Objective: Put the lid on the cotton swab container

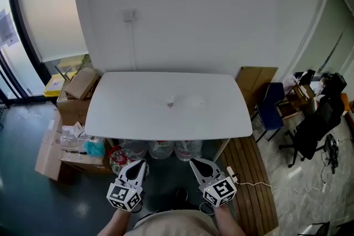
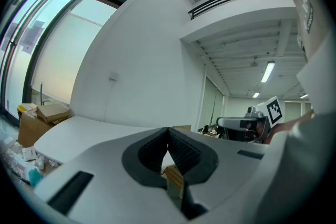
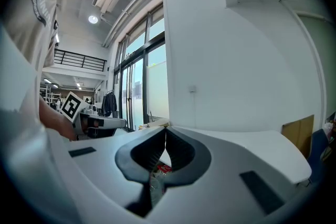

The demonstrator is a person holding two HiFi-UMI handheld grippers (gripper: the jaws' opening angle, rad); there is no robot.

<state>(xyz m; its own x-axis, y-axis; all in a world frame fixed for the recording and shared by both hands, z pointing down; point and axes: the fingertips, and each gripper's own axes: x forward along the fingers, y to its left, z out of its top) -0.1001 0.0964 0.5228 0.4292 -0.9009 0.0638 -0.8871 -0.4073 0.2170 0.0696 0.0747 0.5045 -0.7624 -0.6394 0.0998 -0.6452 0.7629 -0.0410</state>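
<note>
Left tool (image 1: 137, 166), right tool (image 1: 198, 164), both closed, container (image 1: 170, 101) well ahead

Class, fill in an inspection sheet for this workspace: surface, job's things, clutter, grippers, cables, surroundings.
Surface: white table, one small item on it.
Job's things: small clear item mid-table; too small to tell container from lid.
Clutter: cardboard boxes left of the table; clear bottles beneath it.
Grippers: left gripper and right gripper both shut, empty, short of the table.
Cables: wall cord below a socket; white cable on the floor, right.
Surroundings: window left; dark chair right.
</note>
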